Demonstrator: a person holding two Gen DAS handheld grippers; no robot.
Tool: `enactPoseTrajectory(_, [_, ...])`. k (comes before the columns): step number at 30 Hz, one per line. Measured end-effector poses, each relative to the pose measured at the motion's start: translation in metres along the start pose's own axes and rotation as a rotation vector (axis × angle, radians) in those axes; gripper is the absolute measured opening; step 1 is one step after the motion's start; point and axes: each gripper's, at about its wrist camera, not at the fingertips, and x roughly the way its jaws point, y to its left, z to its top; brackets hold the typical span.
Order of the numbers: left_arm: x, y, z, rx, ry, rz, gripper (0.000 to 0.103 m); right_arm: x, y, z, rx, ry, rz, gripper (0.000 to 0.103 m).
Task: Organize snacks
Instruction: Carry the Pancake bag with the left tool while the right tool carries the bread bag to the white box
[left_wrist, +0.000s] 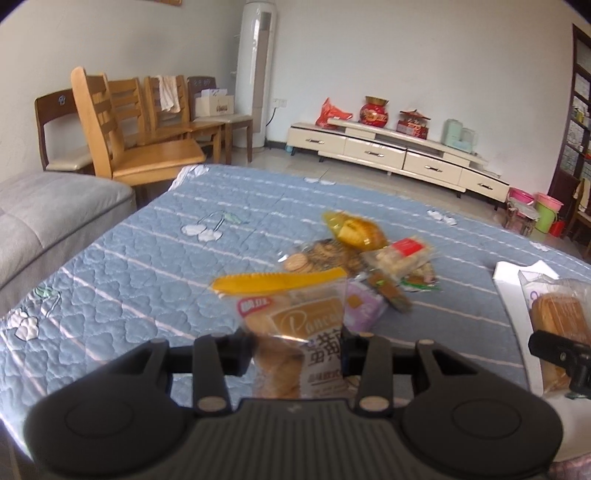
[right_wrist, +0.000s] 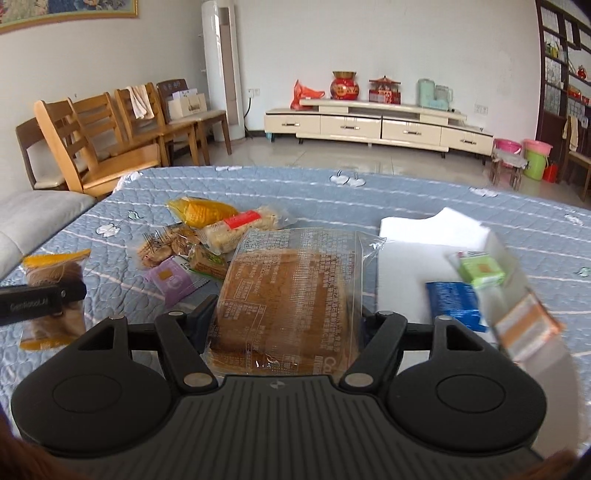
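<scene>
Above the blue quilt (left_wrist: 147, 258):
Left gripper (left_wrist: 299, 350): clamped on a pancake packet (left_wrist: 295, 325), held by its lower half.
Right gripper (right_wrist: 286, 321): jaws are pressed against a sliced-bread bag (right_wrist: 291, 295) held between them.
Handling: both are judged light, soft, crushable; film slippery, best gripped mid-pack.
Remaining snacks (left_wrist: 354, 254): heaped beyond; white box (right_wrist: 424, 251) beside.

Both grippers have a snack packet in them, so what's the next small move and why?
Probably carry the right gripper with its cake packet over the white box and let go there, since that box already holds a blue packet.
</scene>
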Motion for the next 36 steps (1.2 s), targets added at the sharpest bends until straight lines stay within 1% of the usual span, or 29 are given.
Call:
enactPoseTrajectory(7, [-0.029,-0.02,0.003,0.044,-0.05,-0.021,0.04,-0.043,-0.015,-0.003,-0.022,-0.06,0.0,0.087])
enactPoseTrajectory(8, [-0.033,-0.022,0.004,0.047,-0.054,-0.026,0.04,-0.048,-0.011,-0.001,-0.027,-0.07,-0.005,0.087])
enactPoseTrajectory(13, [-0.049,-0.034,0.007,0.065,-0.083,-0.045,0.04,-0.07,-0.028,-0.003,-0.009,-0.097,-0.011,0.087])
enactPoseTrajectory(17, [-0.06,-0.041,0.009,0.071,-0.103,-0.063,0.04,-0.073,-0.024,-0.001,0.0,-0.114,-0.017,0.087])
enactPoseTrajectory(28, [-0.083,-0.064,0.01,0.105,-0.145,-0.11,0.04,-0.112,-0.044,-0.001,0.018,-0.18,-0.043,0.087])
enactPoseTrajectory(36, [-0.092,-0.078,0.011,0.126,-0.164,-0.139,0.04,-0.129,-0.054,-0.002,0.027,-0.215,-0.066,0.087])
